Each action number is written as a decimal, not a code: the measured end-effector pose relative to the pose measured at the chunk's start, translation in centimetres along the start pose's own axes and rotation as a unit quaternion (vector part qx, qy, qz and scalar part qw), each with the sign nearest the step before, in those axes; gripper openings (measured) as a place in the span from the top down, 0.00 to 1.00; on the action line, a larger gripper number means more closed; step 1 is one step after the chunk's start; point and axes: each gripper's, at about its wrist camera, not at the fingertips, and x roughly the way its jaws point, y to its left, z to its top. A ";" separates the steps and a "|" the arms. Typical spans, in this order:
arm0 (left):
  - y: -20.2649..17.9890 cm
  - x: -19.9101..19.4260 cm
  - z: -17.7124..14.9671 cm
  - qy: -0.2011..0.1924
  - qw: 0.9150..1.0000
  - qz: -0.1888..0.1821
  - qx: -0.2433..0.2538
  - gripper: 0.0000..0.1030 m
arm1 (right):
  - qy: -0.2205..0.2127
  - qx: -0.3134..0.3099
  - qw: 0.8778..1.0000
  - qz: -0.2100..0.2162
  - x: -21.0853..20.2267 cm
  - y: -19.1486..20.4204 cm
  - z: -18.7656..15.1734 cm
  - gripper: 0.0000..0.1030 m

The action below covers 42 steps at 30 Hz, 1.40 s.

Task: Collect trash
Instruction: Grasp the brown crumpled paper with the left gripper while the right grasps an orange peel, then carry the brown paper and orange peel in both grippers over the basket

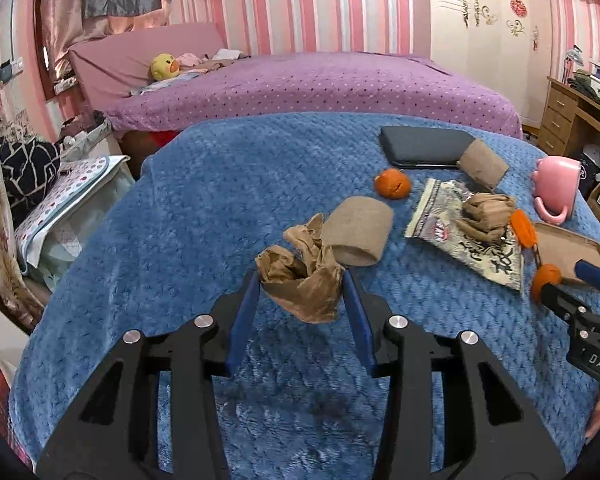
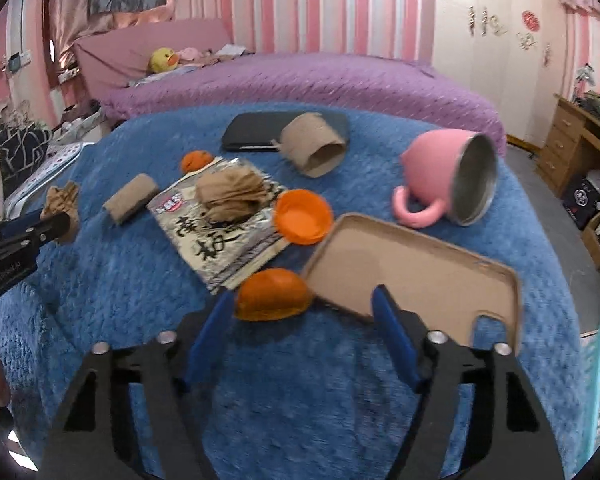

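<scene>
The left gripper [image 1: 300, 288] squeezes a crumpled brown paper [image 1: 300, 280] above the blue blanket [image 1: 180, 220]. The right gripper [image 2: 302, 308] is open around an orange peel [image 2: 274, 294] lying on the blanket.

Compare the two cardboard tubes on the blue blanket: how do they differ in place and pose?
The near cardboard tube lies alone on the blue blanket, left of the snack wrapper. The far cardboard tube rests against the black case, partly over it. In the right wrist view, the far tube's open end faces the camera, while the near one shows its side. Both are brown and empty.
</scene>
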 end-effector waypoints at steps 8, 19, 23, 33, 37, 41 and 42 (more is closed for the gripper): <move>-0.4 0.0 0.1 -0.002 1.000 -0.003 0.002 0.59 | -0.012 -0.028 0.999 0.014 -0.1 1.1 0.1 0.68; -1.6 -1.3 0.5 -0.015 1.000 -0.022 -0.006 0.59 | -0.059 -0.010 0.998 -0.005 -3.8 -3.5 -0.6 0.71; -3.0 -1.7 0.6 -0.025 0.999 -0.026 0.003 0.59 | -0.068 -0.004 0.997 -0.022 -5.0 -5.7 -1.2 0.71; -7.2 -2.8 0.4 -0.037 0.998 -0.043 0.030 0.59 | -0.074 0.019 0.996 -0.043 -6.5 -10.2 -2.4 0.71; -8.6 -3.0 0.0 -0.042 0.997 -0.046 0.046 0.59 | -0.076 0.017 0.996 -0.040 -6.6 -10.5 -2.6 0.71; -9.7 -3.2 -0.4 -0.043 0.996 -0.049 0.055 0.59 | -0.079 0.017 0.996 -0.035 -6.8 -10.6 -2.7 0.71; -9.9 -3.2 -0.5 -0.043 0.996 -0.050 0.056 0.59 | -0.079 0.018 0.996 -0.034 -6.8 -10.7 -2.7 0.71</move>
